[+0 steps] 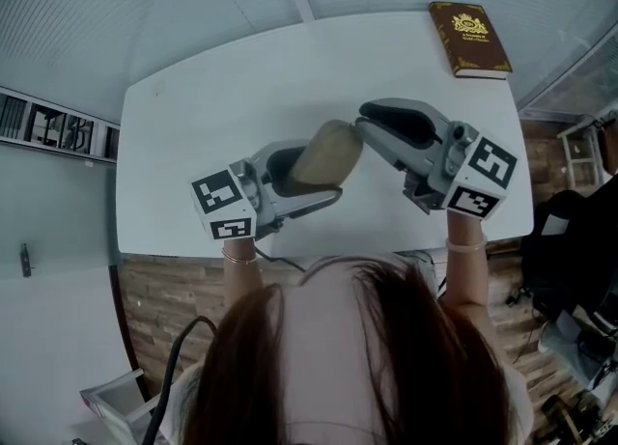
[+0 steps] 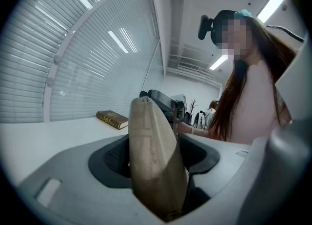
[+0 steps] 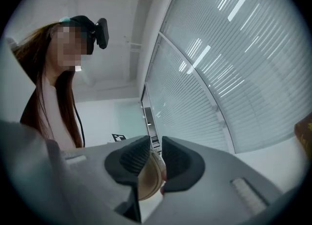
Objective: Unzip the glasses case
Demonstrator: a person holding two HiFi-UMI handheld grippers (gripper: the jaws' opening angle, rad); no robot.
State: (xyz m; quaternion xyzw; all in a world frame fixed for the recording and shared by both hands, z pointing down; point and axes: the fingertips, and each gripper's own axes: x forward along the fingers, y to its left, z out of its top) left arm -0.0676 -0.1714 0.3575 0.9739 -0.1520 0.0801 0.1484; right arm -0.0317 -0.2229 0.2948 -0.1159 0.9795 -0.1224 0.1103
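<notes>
Left claw: clamped across the body of the glasses case, which appears to be held clear of the table.
Glasses case: tan, spanning both claws over the table's near half; its seam looks closed in the left gripper view.
Right claw: jaws narrowed to a slit on the case's end (probably at the zip pull, too small to confirm).
Book: far right corner, well apart from the claws.
Progress: both grips set; the zip seems unopened, so the whole pull is left.
</notes>
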